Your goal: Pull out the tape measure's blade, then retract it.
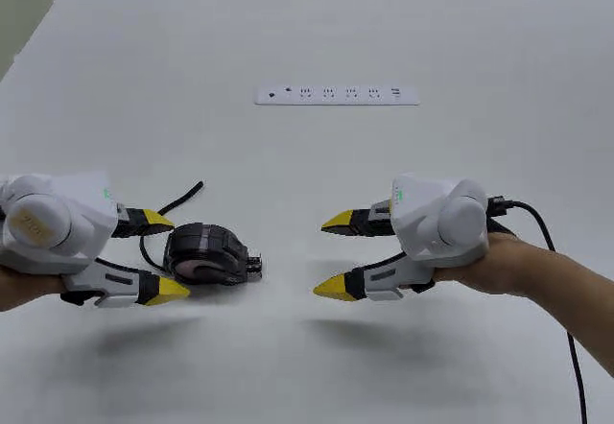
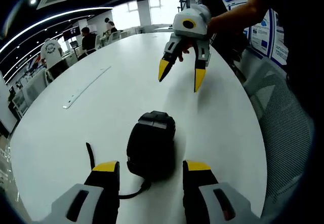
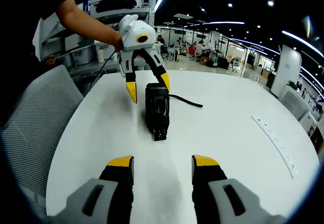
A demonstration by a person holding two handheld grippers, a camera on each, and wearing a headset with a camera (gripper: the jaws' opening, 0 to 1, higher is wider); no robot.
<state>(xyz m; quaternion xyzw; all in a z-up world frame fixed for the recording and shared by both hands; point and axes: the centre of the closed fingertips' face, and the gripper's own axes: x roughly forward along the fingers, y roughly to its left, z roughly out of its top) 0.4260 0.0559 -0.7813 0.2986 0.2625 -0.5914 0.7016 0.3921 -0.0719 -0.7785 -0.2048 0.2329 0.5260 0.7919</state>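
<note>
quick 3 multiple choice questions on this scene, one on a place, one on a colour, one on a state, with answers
1. Where is the tape measure?
A) on a chair seat
B) on the table, between the jaws of the left gripper
C) lifted into the air

2. What colour are the jaw tips of both grippers?
A) yellow
B) red
C) green

3. How is the right gripper?
A) shut on the blade
B) shut, empty
C) open, holding nothing

Answers:
1 B: the left gripper view shows it lying on the white table with one jaw on either side.
2 A: all four tips are yellow in the head view.
3 C: its jaws are spread and stand apart from the tape measure, with bare table between them.
</note>
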